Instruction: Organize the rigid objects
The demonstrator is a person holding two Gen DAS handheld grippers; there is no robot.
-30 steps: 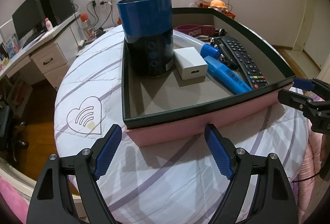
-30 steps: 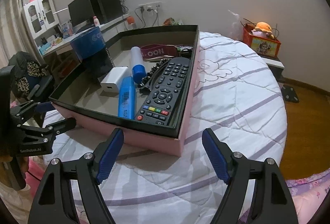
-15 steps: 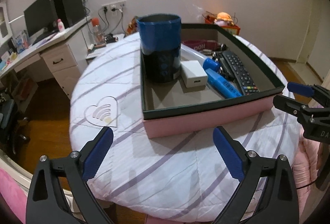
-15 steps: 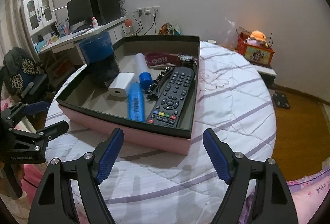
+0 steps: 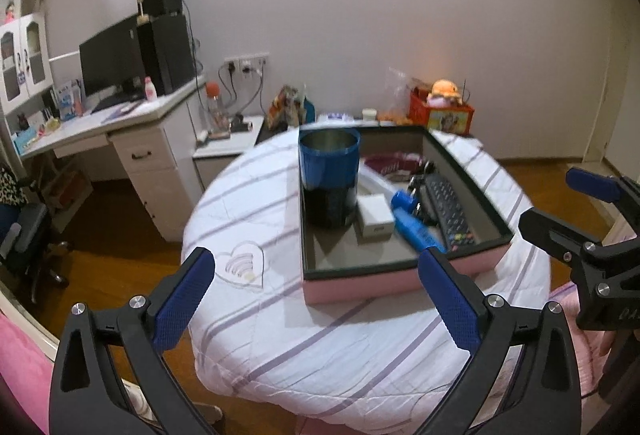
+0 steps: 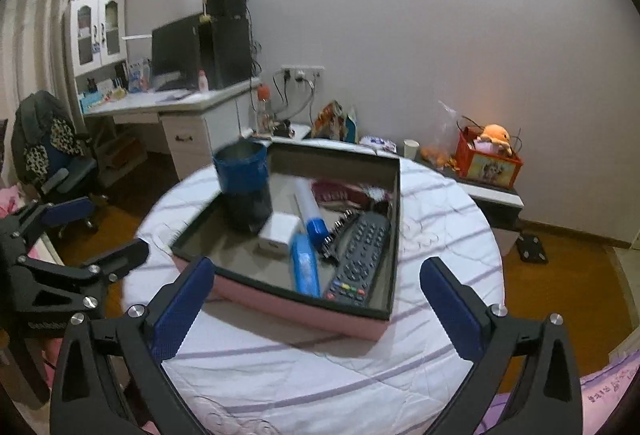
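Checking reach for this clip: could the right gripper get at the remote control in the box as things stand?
Probably yes. The right gripper, jaws opening and empty, faces the pink box. The remote control lies uncovered along the box's near right side, with only the low wall between; a black comb crowds its left edge.

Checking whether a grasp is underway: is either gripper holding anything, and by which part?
Nothing is held: left gripper and right gripper jaws are opening, empty.

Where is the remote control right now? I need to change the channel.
In the right wrist view the remote control lies inside the pink box, along its right wall, with the blue marker just to its left.
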